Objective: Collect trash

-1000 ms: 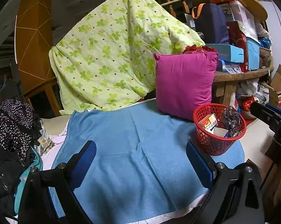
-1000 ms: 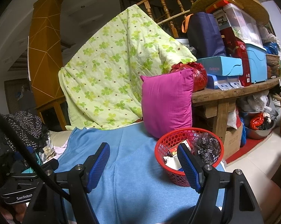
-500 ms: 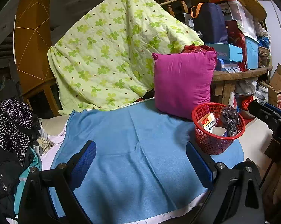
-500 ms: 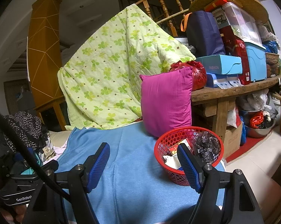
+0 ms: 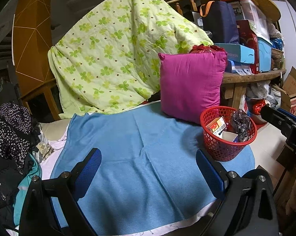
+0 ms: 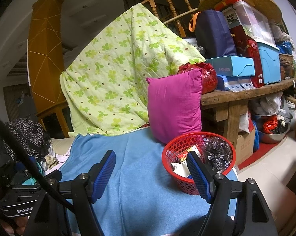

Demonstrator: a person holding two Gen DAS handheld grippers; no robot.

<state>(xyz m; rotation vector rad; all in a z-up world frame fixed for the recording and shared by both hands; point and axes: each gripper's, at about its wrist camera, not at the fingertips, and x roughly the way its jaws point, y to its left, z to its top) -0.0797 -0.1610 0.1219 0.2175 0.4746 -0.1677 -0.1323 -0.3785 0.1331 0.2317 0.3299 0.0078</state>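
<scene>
While both grippers hang over the blue blanket (image 5: 128, 157), neither has anything in it. The left gripper (image 5: 148, 173) has its two blue pads spread wide with only bare blanket between them, and the right gripper (image 6: 150, 177) is spread wide too, its right-hand pad sitting in front of the basket in its own view, but not clamped on it.

Count-wise: one red mesh basket (image 5: 226, 149), standing on the blanket's right end just in front of the one magenta pillow (image 5: 191, 84). One green clover-print quilt (image 5: 118, 59) is draped up behind the pillow. In the basket you can make out about three bits of trash: a small orange and white carton (image 5: 215, 124), a white paper piece (image 5: 229, 135) and a crumpled dark plastic wrapper (image 5: 240, 121). The right wrist view shows the same lot from the other side, wrapper (image 6: 216, 153) on the right and cartons on the left.

Other containers: on the wooden table (image 6: 236, 96) behind there's one navy tote bag (image 6: 212, 37), one flat light-blue box (image 6: 230, 65), one red box (image 6: 248, 53), one blue bin (image 6: 268, 63) and one clear bin (image 6: 252, 19) stacked on top; contents can't be made out. A metal bowl (image 6: 274, 135) on the floor holds red and dark bags. A pile of dark spotted clothes (image 5: 8, 125) sits at the left.
</scene>
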